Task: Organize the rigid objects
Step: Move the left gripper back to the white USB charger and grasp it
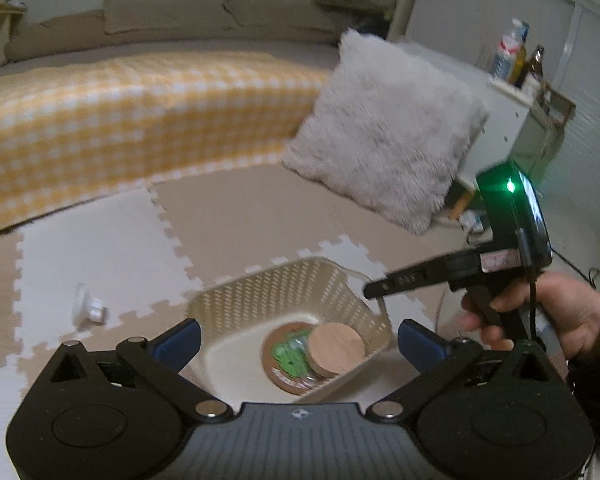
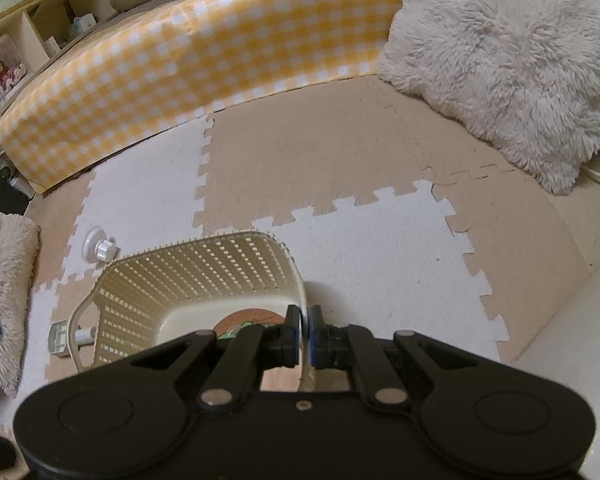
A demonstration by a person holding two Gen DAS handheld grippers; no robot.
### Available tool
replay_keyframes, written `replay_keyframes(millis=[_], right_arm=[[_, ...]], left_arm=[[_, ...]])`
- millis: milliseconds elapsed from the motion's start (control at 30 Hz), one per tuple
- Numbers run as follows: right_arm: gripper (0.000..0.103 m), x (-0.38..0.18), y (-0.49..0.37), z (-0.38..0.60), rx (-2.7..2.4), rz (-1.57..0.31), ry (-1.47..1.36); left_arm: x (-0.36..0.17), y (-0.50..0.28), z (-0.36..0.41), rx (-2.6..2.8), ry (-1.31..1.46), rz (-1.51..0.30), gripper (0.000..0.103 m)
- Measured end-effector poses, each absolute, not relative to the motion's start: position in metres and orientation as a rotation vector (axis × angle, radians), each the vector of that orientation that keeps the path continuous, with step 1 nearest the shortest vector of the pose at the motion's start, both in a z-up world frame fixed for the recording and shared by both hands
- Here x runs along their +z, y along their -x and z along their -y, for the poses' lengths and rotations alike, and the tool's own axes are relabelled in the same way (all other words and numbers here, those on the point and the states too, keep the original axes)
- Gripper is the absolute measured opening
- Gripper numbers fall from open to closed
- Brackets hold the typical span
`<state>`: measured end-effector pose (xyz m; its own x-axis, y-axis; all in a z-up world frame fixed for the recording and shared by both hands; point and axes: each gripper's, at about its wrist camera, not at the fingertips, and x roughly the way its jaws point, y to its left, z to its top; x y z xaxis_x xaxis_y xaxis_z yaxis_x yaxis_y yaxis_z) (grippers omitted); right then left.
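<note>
A cream perforated basket [image 1: 260, 292] sits on the foam floor mat; it also shows in the right wrist view [image 2: 204, 268]. Inside lie a round cork coaster with a green picture [image 1: 288, 360] and a plain wooden disc [image 1: 336, 350] on top of it. My left gripper [image 1: 298, 340] is open and empty, its blue pads either side of the basket, above it. My right gripper [image 2: 304, 334] is shut on the basket's right rim wall; it shows from the side in the left wrist view [image 1: 380, 290]. A white suction-cup knob [image 2: 98, 248] lies on the mat left of the basket.
A yellow checked mattress [image 2: 180, 60] runs along the back. A fluffy white cushion [image 2: 500, 60] leans at the right. A small white object [image 2: 60, 338] lies at the basket's left side. A fuzzy blanket [image 2: 0, 280] is at far left. A shelf with bottles [image 1: 516, 60] stands behind the cushion.
</note>
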<state>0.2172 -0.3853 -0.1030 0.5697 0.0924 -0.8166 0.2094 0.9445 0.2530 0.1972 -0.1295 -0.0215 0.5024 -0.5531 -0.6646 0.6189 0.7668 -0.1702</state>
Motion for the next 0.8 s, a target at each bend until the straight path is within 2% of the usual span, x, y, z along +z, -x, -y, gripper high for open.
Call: replay_keyframes(millis=[300, 533, 800], right_arm=[[0.005, -0.104, -0.218, 0.385, -0.077, -0.972, -0.353], [0.005, -0.103, -0.218, 0.385, -0.079, -0.973, -0.347], [0.005, -0.104, -0.218, 0.385, -0.079, -0.974, -0.344]], left_arm=[[-0.018, -0.205, 0.069, -0.624, -0.096, -0.707, 0.103], [-0.038, -0.21, 0.028, -0.592, -0.195, -0.71, 0.103], [-0.089, -0.226, 0.002, -0.628, -0.42, -0.89, 0.103]])
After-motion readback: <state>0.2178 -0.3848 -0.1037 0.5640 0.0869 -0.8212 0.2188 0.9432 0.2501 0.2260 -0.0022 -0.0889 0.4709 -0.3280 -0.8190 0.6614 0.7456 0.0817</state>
